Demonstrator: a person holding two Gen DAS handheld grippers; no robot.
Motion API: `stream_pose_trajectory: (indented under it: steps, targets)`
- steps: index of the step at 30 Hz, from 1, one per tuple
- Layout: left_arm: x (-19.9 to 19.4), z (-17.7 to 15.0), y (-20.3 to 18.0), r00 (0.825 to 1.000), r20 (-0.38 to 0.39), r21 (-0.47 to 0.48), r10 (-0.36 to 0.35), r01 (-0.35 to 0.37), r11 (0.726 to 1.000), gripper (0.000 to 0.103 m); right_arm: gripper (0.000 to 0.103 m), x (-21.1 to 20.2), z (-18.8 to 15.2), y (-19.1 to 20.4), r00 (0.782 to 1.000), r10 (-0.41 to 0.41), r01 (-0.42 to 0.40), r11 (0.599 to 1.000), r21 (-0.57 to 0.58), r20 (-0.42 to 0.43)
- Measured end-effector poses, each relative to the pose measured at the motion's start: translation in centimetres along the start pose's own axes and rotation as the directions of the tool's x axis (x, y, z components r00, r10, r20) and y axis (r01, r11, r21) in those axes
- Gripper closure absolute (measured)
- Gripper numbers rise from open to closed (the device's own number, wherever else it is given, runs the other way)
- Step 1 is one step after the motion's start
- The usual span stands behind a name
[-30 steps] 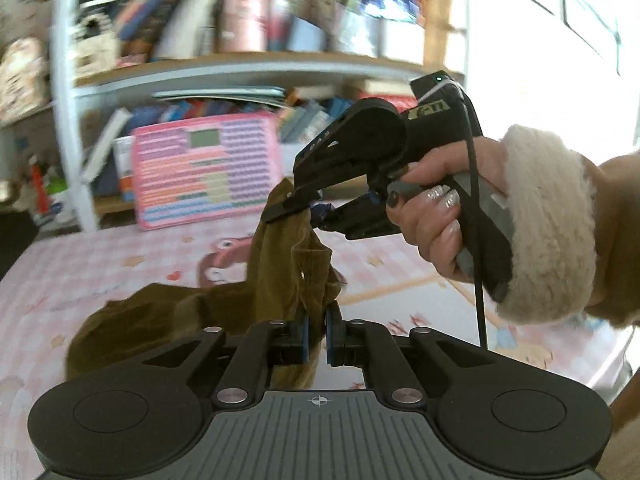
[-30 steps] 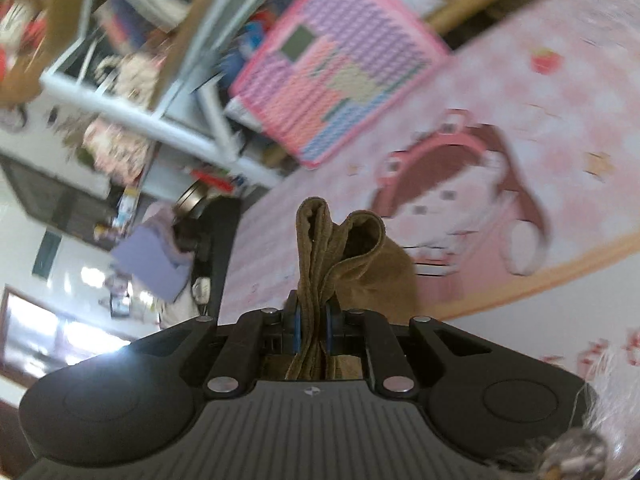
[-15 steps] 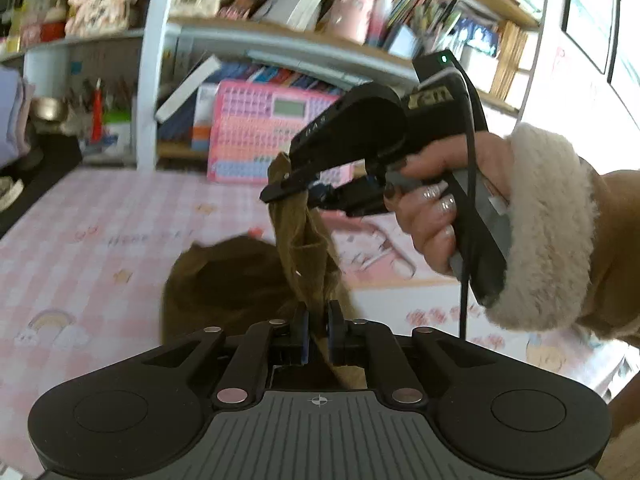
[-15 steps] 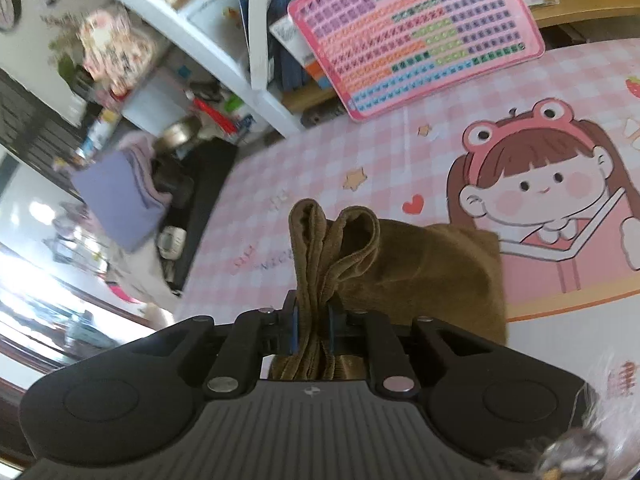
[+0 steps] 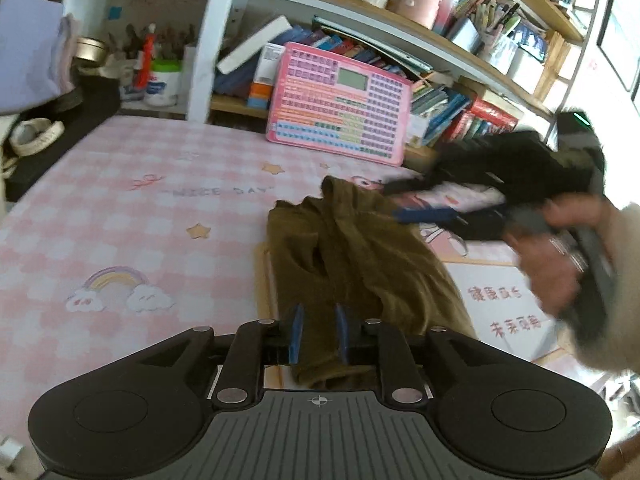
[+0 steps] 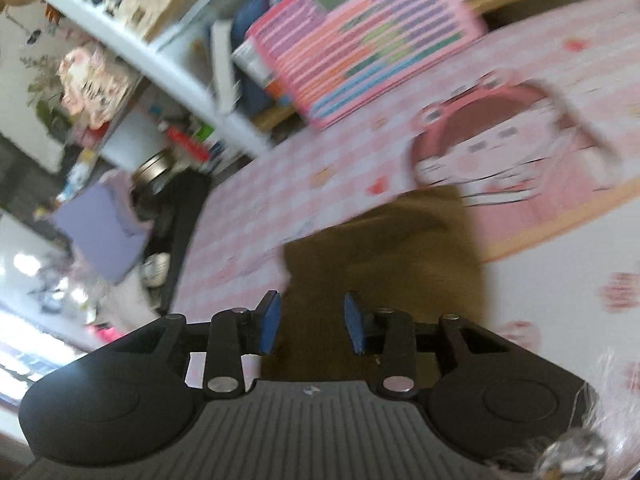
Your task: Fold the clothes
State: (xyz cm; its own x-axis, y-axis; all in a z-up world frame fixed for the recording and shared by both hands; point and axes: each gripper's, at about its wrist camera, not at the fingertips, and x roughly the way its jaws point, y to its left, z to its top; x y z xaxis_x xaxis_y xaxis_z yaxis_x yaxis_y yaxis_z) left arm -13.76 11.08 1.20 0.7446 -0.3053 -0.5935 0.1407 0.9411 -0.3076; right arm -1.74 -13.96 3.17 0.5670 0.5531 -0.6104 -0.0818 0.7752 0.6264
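The olive-brown garment lies in a loose heap on the pink checked mat, in front of the pink toy keyboard that leans against the shelf. Its long axis runs from the left gripper at 6 o'clock up toward 12 o'clock and a little right in the left wrist view. That gripper's jaws are opening, and the near end of the cloth lies slack between the blue pads, which no longer pinch it. The right gripper is opening too; in its own view the brown cloth spreads from between its jaws toward 12 and 1 o'clock, loose and unclamped. Seen from the left wrist, the right gripper sits at 2 o'clock, its fingers just over the garment's far right edge. Both tools are thus letting go, one near each end of the cloth. The left is nearer the near hem, the right nearer the far end, so the next fold probably goes along that axis.
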Motion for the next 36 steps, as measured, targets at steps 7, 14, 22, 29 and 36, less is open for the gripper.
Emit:
stream_pose_trajectory:
  steps: [7,14,22,29,36]
  targets:
    - [4.9,4.1,0.2,0.995,-0.010,0.023,-0.100,0.100,0.995,0.070,0.068,-3.0,-5.4,-2.1,0.969,-0.237,0.243,0.962,-0.123,0.063]
    - [11.4,8.0,0.1,0.994,-0.060,0.054,-0.088,0.092,0.994,0.056,0.057,0.8,-8.6,0.1,0.923,-0.375,0.379,0.853,-0.358,0.085]
    - [13.9,9.9,0.4,0.988,-0.008,-0.030,-0.157,0.157,0.987,0.097,0.050,1.6,-8.9,0.4,0.908,-0.407,0.412,0.828,-0.379,0.098]
    - [17.1,8.0,0.2,0.995,-0.100,0.112,-0.024,0.036,0.993,0.088,0.046,1.9,-9.2,0.8,0.910,-0.409,0.404,0.838,-0.365,0.068]
    - [11.1,8.2,0.6,0.994,0.041,0.046,-0.105,0.103,0.994,0.087,0.040,1.4,-8.6,0.5,0.915,-0.399,0.392,0.853,-0.344,0.052]
